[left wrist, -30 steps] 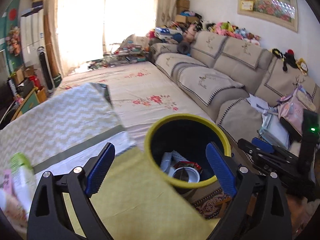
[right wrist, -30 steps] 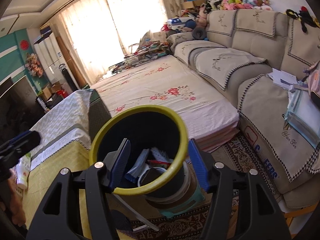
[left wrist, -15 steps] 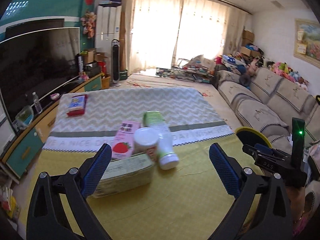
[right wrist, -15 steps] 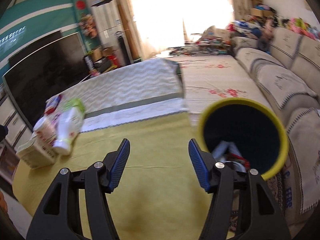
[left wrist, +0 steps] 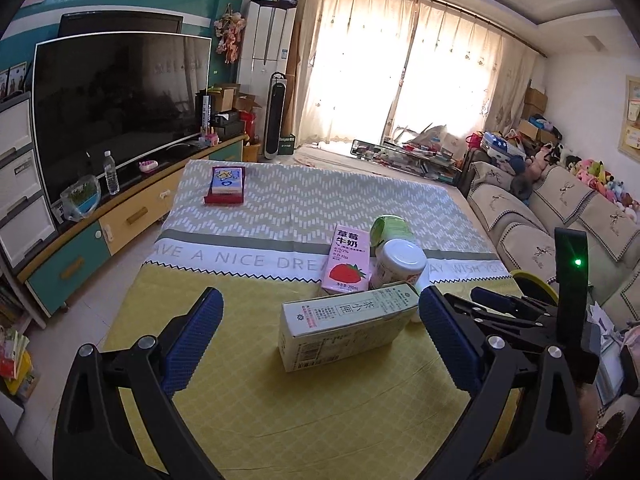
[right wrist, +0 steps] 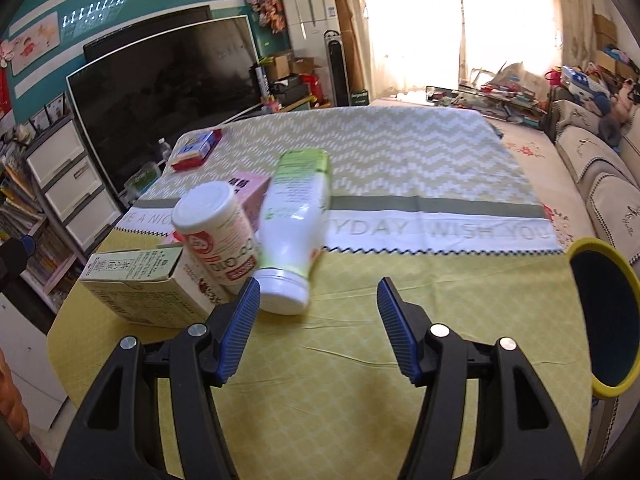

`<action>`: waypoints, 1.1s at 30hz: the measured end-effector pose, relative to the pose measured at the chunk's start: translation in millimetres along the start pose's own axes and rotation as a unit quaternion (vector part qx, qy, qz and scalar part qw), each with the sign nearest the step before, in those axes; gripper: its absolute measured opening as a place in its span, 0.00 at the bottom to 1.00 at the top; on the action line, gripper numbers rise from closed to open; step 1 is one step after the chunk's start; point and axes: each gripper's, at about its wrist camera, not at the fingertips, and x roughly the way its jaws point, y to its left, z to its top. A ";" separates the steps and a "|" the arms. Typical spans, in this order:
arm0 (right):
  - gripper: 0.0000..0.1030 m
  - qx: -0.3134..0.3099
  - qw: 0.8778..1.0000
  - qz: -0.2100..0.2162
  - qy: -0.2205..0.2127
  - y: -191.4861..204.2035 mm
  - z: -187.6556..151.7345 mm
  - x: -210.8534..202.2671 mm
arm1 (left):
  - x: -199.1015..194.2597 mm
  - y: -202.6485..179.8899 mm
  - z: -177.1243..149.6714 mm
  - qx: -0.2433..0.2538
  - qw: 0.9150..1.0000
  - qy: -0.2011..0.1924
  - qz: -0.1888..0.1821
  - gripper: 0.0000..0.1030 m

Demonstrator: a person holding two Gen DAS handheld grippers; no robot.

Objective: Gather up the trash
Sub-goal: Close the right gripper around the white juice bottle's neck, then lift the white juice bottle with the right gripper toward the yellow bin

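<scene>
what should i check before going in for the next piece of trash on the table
1. Left gripper empty and open: ok, nothing between the pads.
2. Right gripper empty and open: ok.
3. Trash within view: ok, tea box, pink milk carton, white jar and green-white bottle sit clustered on the yellow cloth.
4. Bottle lying on its side, cap toward the right gripper: ok for a grab.
5. Items touching each other: not ok, pulling one may shift the rest.
6. Bin has room: cannot tell, its inside is dark.
</scene>
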 end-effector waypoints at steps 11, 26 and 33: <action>0.49 -0.003 0.999 0.001 0.038 15.7 1.6 34.0 | 7.3 0.8 -6.4 -0.009 1.000 0.012 -0.005 0.94; 0.38 0.025 0.999 0.021 0.022 7.4 -0.9 33.9 | 17.6 -4.7 -10.5 -0.005 1.000 0.022 -0.010 0.94; 0.38 0.032 0.999 0.018 -0.007 -7.0 4.2 14.1 | 19.9 -8.1 -11.9 -0.001 1.000 0.026 -0.011 0.94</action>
